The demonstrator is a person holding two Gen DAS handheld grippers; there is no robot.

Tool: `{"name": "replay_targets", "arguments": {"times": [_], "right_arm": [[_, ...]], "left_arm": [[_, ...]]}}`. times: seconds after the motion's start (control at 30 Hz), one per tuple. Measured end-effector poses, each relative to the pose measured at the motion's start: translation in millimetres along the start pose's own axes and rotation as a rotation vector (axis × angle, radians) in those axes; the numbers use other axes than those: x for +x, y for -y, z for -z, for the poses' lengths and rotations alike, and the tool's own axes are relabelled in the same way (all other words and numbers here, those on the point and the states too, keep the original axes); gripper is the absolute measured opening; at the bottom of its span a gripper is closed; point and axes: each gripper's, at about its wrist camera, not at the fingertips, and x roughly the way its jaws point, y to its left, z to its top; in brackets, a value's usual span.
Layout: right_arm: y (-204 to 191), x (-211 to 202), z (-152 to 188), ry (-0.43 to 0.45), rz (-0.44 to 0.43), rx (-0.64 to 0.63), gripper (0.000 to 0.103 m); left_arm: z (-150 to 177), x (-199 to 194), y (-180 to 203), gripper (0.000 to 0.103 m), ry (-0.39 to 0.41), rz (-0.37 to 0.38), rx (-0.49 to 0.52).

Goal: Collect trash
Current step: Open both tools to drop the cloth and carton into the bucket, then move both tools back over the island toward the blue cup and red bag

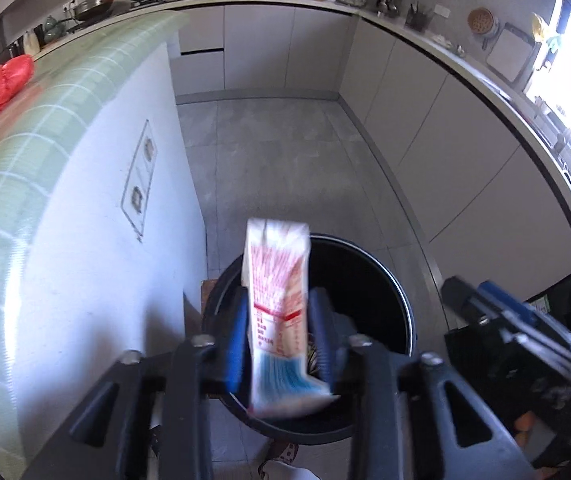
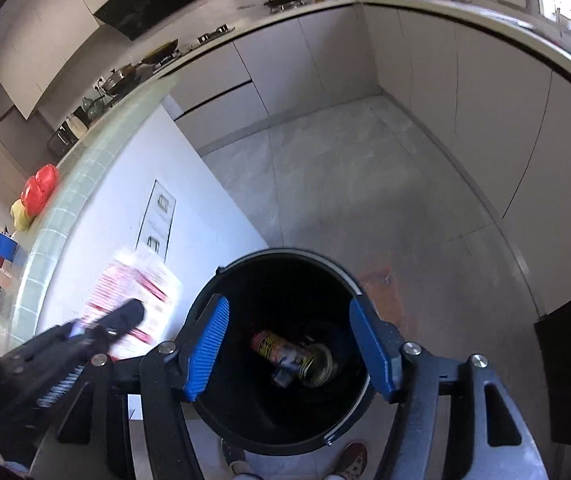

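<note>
Cardboard carton, judged light and easily crushed, is seen upright between the left gripper fingers, which appear slackened at its flat sides, above the black bin; the right gripper fingers are spread wide and empty over a can inside.

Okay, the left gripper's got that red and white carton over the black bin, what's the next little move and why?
Probably spread the left gripper a little wider so the carton falls free. It already hangs above the bin, small gaps show beside both pads, and the right gripper stands open and empty over the can inside.
</note>
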Motion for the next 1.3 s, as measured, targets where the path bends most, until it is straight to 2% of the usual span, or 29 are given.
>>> {"name": "replay_targets", "arguments": {"times": [0.07, 0.1, 0.37, 0.53, 0.73, 0.93, 1.3], "right_arm": [[2.5, -6.9, -4.5, 0.021, 0.012, 0.004, 0.065], [1.8, -9.8, -7.7, 0.032, 0.020, 0.009, 0.065], [-2.4, -34.8, -15.2, 0.073, 0.051, 0.025, 0.065], [-30.6, -50.0, -20.7, 0.094, 0.047, 0.009, 0.065], [-89.0, -70.2, -25.0, 0.136, 0.012, -0.032, 0.067], [-166.2, -80.6, -27.6, 0.171, -0.033, -0.084, 0.071], [-306.9, -65.5, -11.5, 0.200, -0.070, -0.133, 0.075]], "left_arm": [[-1.1, -0.3, 2.8, 0.068, -0.002, -0.023, 0.013], [-2.3, -2.8, 3.6, 0.071, 0.005, -0.026, 0.012], [-18.9, -48.0, -4.7, 0.072, 0.090, -0.016, -0.007], [-29.9, -94.7, -25.5, 0.072, 0.148, -0.021, -0.018], [-34.8, -126.7, -82.7, 0.075, 0.183, -0.053, -0.078], [-37.3, -146.2, -154.5, 0.075, 0.209, -0.103, -0.148], [-33.5, -172.2, -281.8, 0.080, 0.247, -0.154, -0.190]]}}
